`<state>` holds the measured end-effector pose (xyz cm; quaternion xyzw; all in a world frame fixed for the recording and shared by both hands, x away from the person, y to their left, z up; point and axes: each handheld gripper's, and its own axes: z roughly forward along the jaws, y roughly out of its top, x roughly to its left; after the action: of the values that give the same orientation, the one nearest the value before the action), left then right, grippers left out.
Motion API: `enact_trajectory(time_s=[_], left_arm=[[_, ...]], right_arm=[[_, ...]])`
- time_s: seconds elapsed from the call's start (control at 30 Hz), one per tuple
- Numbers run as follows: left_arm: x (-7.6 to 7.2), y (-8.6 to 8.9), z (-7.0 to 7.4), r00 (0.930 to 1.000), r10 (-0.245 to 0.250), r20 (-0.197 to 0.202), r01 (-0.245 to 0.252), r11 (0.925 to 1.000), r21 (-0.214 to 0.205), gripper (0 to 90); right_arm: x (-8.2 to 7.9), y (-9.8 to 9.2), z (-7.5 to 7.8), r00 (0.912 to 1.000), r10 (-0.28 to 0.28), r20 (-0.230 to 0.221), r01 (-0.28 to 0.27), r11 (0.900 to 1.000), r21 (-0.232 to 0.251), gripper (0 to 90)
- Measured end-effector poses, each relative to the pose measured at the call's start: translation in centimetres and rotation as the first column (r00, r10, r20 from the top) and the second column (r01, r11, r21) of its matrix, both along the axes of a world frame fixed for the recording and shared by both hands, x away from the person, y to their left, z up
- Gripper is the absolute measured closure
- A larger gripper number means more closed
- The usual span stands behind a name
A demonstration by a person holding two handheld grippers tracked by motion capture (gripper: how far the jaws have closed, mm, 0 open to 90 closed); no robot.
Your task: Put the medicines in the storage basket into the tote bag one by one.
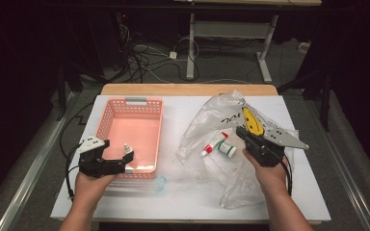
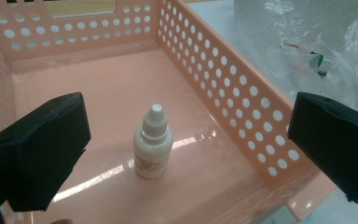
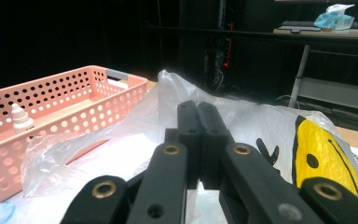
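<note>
Dropper bottle (image 2: pixel 153 142), label unreadable

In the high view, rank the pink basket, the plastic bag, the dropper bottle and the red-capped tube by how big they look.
1. Plastic bag, basket: too close to rank.
2. Tube.
3. Dropper bottle.

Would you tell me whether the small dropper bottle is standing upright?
Upright: the dropper bottle stands on its base, cap up, on the pink basket floor.
</note>
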<state>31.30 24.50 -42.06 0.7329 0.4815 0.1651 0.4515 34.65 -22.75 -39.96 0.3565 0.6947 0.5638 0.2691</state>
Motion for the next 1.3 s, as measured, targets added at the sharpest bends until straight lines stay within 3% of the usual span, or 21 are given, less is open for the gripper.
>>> enact_trajectory(time_s=[0.13, 0.23, 0.37, 0.43, 0.5, 0.7, 0.77, 0.9, 1.0, 1.07, 1.17, 1.2, 1.3], left_arm=[[0.9, -0.4, 0.7, 0.9999, 0.002, -0.014, -0.002, 0.9999, 0.011, 0.0], [1.8, -0.7, 1.0, 0.9995, -0.002, -0.030, 0.004, 0.9986, 0.053, 0.0], [3.3, -0.7, 0.8, 0.9950, -0.008, -0.099, 0.017, 0.9959, 0.088, 1.3], [3.8, -0.5, 0.6, 0.9911, -0.010, -0.132, 0.020, 0.9970, 0.074, 2.2], [4.2, -0.5, 0.6, 0.9858, -0.010, -0.167, 0.025, 0.9958, 0.088, 4.8], [5.2, -1.3, 1.0, 0.9676, -0.021, -0.252, 0.065, 0.9835, 0.169, 14.5], [5.7, -1.6, 1.0, 0.9592, -0.016, -0.282, 0.073, 0.9789, 0.191, 16.0], [6.7, -1.8, 0.7, 0.9344, -0.007, -0.356, 0.093, 0.9700, 0.225, 20.5], [7.4, -1.9, 0.1, 0.9106, 0.000, -0.413, 0.112, 0.9622, 0.248, 21.6], [7.8, -2.0, -0.2, 0.8901, -0.002, -0.456, 0.130, 0.9591, 0.251, 24.3], [8.0, -2.2, -0.3, 0.8797, 0.005, -0.476, 0.143, 0.9507, 0.275, 29.3], [8.1, -2.3, -0.5, 0.8734, 0.013, -0.487, 0.146, 0.9464, 0.288, 31.3], [8.3, -2.5, -0.6, 0.8632, 0.016, -0.505, 0.157, 0.9415, 0.298, 35.4]], right_arm=[[0.0, -0.1, 0.0, 1.0000, -0.004, -0.002, 0.004, 1.0000, 0.006, 90.0], [0.0, 0.0, 0.0, 1.0000, -0.004, -0.006, 0.004, 1.0000, 0.004, 90.0], [0.1, 0.0, -0.1, 1.0000, -0.002, -0.003, 0.002, 1.0000, -0.001, 90.0], [0.0, 0.0, 0.0, 1.0000, -0.006, -0.004, 0.006, 1.0000, 0.004, 90.0], [0.0, -0.1, 0.0, 1.0000, -0.006, -0.004, 0.006, 1.0000, 0.006, 90.0], [0.0, -0.2, 0.0, 1.0000, -0.006, -0.005, 0.006, 0.9999, 0.010, 90.0], [0.0, -0.2, 0.0, 1.0000, -0.006, -0.005, 0.006, 0.9999, 0.011, 90.0], [0.0, -0.2, 0.0, 1.0000, -0.006, -0.005, 0.006, 0.9999, 0.011, 90.0], [0.0, -0.3, 0.0, 1.0000, -0.008, -0.004, 0.008, 0.9999, 0.012, 90.0], [0.0, -0.3, 0.0, 0.9999, -0.011, -0.006, 0.011, 0.9998, 0.017, 90.0], [0.0, -0.3, 0.0, 0.9999, -0.011, -0.006, 0.011, 0.9998, 0.017, 90.0], [0.0, -0.3, 0.0, 0.9999, -0.011, -0.006, 0.011, 0.9998, 0.017, 90.0], [0.0, -0.3, 0.0, 0.9999, -0.009, -0.005, 0.009, 0.9998, 0.017, 90.0]])
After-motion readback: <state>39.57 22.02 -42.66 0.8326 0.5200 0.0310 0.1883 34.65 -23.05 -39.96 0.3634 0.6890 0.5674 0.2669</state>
